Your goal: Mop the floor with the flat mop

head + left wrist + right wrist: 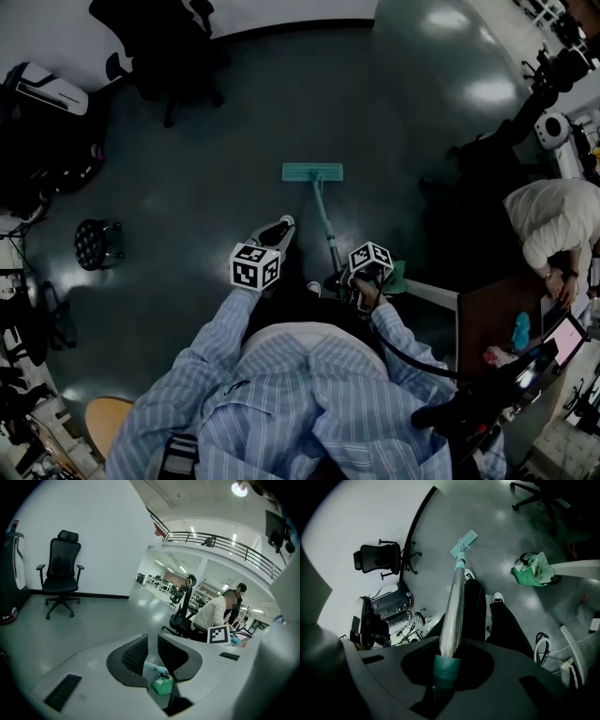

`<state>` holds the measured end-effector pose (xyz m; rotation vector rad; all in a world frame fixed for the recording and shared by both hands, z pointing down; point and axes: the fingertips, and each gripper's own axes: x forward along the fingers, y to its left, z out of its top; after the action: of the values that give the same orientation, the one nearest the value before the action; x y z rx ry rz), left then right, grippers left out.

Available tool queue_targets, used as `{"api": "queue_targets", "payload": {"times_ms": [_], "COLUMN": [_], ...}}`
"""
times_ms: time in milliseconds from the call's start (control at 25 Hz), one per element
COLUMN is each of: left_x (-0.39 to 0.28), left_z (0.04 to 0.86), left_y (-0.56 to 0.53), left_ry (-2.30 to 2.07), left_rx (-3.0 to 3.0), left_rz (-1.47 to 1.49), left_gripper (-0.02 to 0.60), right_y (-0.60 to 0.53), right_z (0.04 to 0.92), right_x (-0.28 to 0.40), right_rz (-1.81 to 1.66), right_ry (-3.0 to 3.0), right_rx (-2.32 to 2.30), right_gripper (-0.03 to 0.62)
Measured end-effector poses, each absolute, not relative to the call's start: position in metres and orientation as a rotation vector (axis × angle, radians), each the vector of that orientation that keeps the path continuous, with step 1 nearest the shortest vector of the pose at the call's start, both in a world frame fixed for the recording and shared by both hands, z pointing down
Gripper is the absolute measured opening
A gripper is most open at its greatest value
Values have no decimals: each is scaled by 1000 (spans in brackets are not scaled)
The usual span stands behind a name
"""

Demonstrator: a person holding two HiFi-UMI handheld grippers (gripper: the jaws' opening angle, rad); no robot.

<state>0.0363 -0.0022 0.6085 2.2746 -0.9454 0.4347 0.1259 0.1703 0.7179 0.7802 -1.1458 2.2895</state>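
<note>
The flat mop's teal head (pixel 313 172) lies flat on the dark grey floor ahead of me, and its metal handle (pixel 326 225) slants back to my right gripper (pixel 361 278). In the right gripper view that gripper (pixel 449 654) is shut on the handle (pixel 454 606) just above its teal grip, and the mop head (pixel 464 543) shows far along it. My left gripper (pixel 275 232) hangs to the left of the handle, apart from it. Its jaws (pixel 152 651) stand nearly together with nothing between them. The mop head (pixel 162 686) shows below through the thin gap.
A black office chair (pixel 169 47) stands by the far wall. A round black stool (pixel 97 242) is at the left. A green bag (pixel 396 277) and a desk (pixel 497 319) sit close on the right, where a person in white (pixel 553 220) leans.
</note>
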Motion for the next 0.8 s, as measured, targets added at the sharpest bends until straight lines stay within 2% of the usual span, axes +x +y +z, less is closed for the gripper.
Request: {"api": "queue_targets", "payload": {"times_ms": [800], "left_x": [-15], "left_z": [613], "left_y": [-250], "left_ry": [-946], "left_rx": [2245], "left_rz": [463], "left_gripper": [69], "right_y": [-150], "right_z": [723], "right_x": [100], "right_rz": [2261], "right_ry": [-1144], "right_rx": [839], "right_gripper": [44]}}
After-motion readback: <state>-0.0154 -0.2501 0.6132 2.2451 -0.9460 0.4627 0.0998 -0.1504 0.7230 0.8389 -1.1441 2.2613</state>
